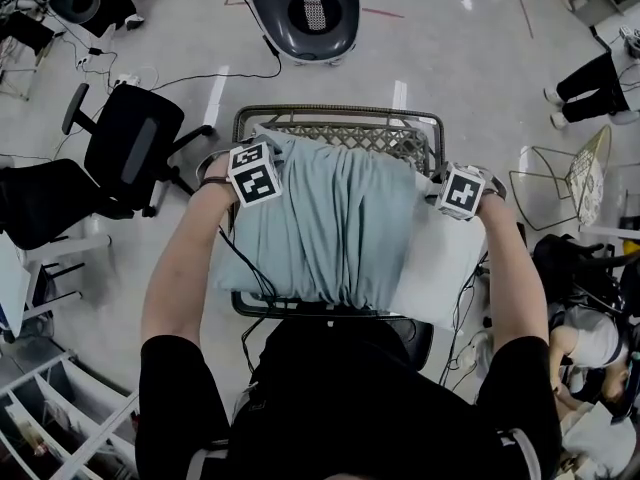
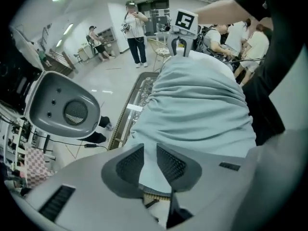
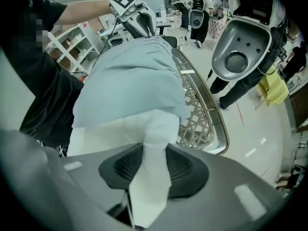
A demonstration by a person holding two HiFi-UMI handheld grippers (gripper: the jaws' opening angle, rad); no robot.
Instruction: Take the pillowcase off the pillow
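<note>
A pale blue pillowcase point(image 1: 330, 218) covers most of a white pillow point(image 1: 445, 263) that lies across a wicker basket chair point(image 1: 340, 118) in front of me. The pillow's bare white end sticks out at the right. My left gripper point(image 1: 262, 183) is at the pillowcase's far left end. In the left gripper view its jaws point(image 2: 150, 153) stand slightly apart with the blue pillowcase point(image 2: 197, 105) lying in the gap. My right gripper point(image 1: 460, 193) is at the far right. In the right gripper view point(image 3: 155, 150) it is shut on a pinched fold of the white pillow point(image 3: 151, 129), just below the pillowcase's edge point(image 3: 130, 81).
A black office chair point(image 1: 130, 143) stands to the left of the basket chair. A dark rounded machine base point(image 1: 302, 8) sits on the floor beyond it. A wire stool point(image 1: 565, 183) and seated people are at the right. White shelving point(image 1: 50, 408) is at lower left.
</note>
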